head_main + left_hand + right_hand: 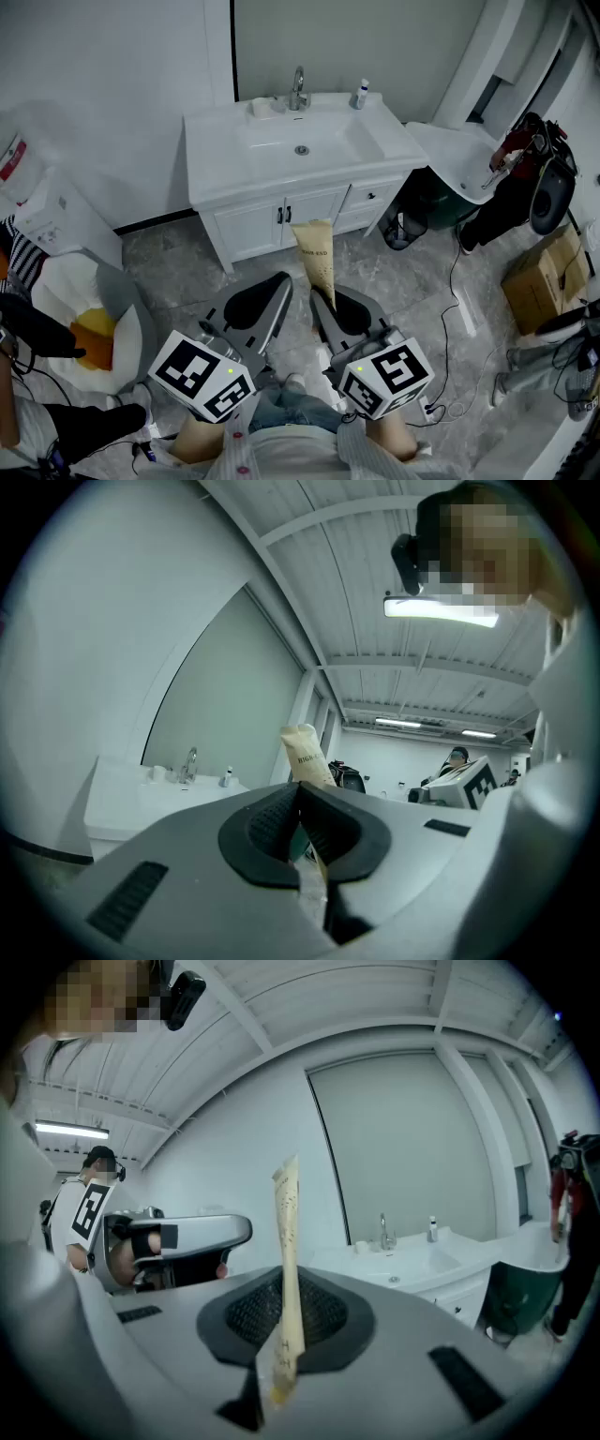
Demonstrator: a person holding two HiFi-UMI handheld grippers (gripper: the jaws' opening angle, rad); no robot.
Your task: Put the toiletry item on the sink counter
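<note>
Between jaws of right tool (285,1288), cream tube (287,1222) clamped upright

Tube (315,258): lower end hidden between the right tongs (325,302); print too small to read. Small bottle (360,94) on the desk (211,159): label illegible.

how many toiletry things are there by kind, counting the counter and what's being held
tube: 1, clamped in the right hand-held gripper
small bottle: 1, standing on the sink counter
small white container: 1, on the counter beside the tap; too small to tell what it is
total: 3
</note>
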